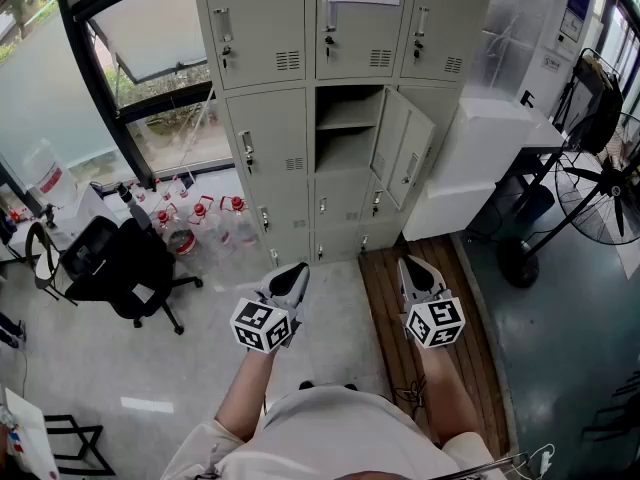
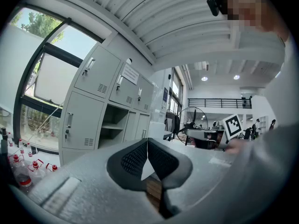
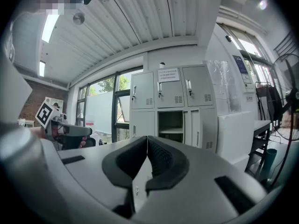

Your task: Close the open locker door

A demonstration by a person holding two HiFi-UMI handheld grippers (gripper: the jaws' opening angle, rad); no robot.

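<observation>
A grey bank of lockers (image 1: 270, 48) stands ahead against the wall. One middle compartment (image 1: 345, 128) is open, a shelf inside it, and its door (image 1: 402, 148) swings out to the right. The open compartment (image 3: 171, 126) also shows in the right gripper view and the left gripper view (image 2: 112, 125). My left gripper (image 1: 293, 280) and right gripper (image 1: 417, 274) are held level side by side, well short of the lockers. Both are shut with nothing between the pads.
A black office chair (image 1: 120, 268) stands at the left, with several red-capped water jugs (image 1: 200, 218) by the window. A white appliance (image 1: 480, 158) sits right of the lockers. A floor fan (image 1: 600, 183) stands at the far right. A wooden mat (image 1: 430, 298) lies underfoot.
</observation>
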